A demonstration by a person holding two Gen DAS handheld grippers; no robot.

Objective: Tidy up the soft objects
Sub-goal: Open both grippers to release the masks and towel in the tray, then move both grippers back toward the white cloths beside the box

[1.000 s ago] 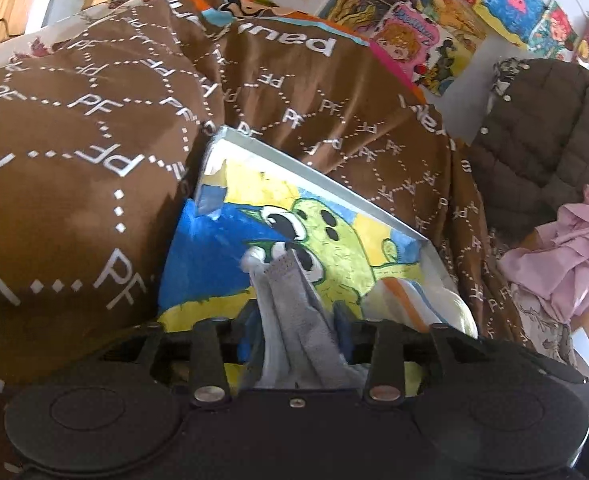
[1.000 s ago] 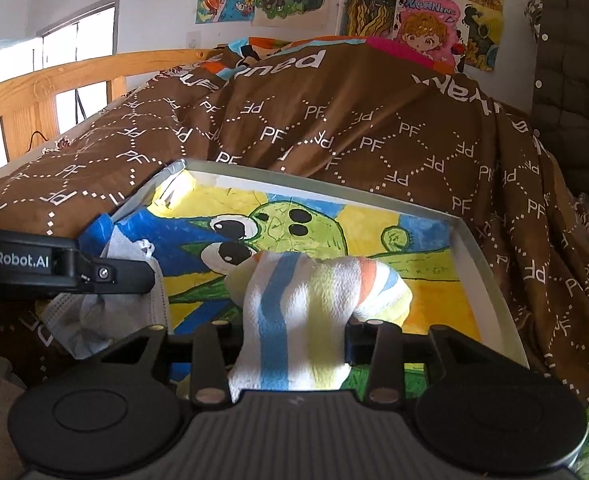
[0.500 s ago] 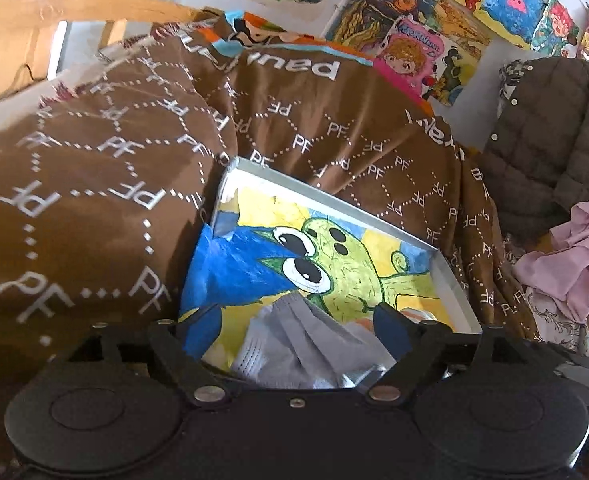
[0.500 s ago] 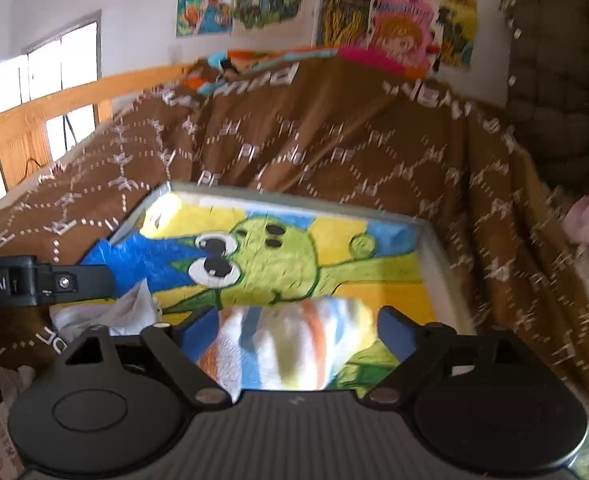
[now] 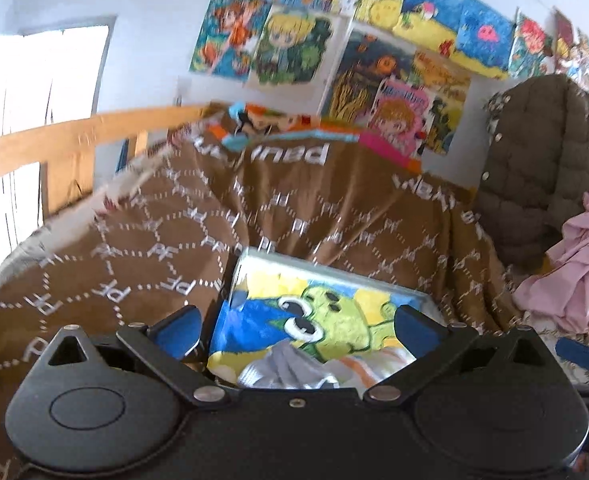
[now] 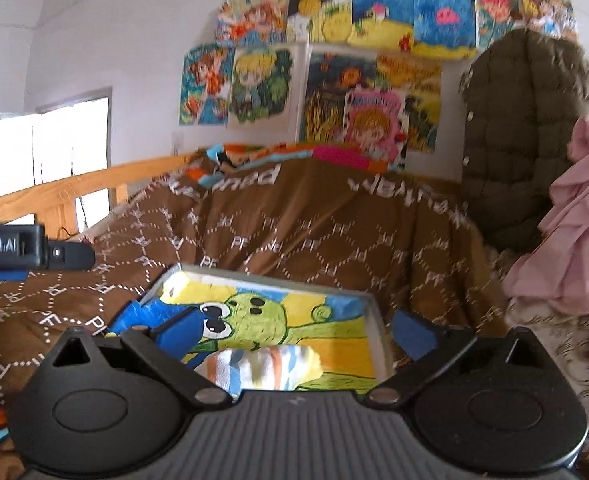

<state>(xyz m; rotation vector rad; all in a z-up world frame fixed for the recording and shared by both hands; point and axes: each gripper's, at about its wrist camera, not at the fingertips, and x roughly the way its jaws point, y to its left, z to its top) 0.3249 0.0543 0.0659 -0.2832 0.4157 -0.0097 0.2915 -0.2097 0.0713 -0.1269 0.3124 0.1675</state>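
A shallow tray (image 5: 334, 271) lined with a green frog picture lies on the bed. A grey sock (image 5: 286, 364) and a striped sock (image 5: 374, 366) rest inside it at the near end. My left gripper (image 5: 296, 328) hangs above and behind the grey sock, its jaws opening wide and holding nothing. In the right wrist view the striped sock (image 6: 262, 368) lies loose in the tray (image 6: 274, 279), below my right gripper (image 6: 296, 332), whose jaws are also opening with nothing between them. The left gripper's body (image 6: 14, 246) shows at the left edge.
A brown patterned blanket (image 5: 294, 216) covers the bed around the tray. A wooden rail (image 5: 74, 140) runs along the left. A dark quilted jacket (image 6: 526, 140) and pink cloth (image 6: 574, 240) hang at the right. Drawings (image 6: 334, 80) cover the wall.
Both grippers have let go of their socks, opened wide and pulled back and up from the tray. The grey and striped socks now lie in the tray.
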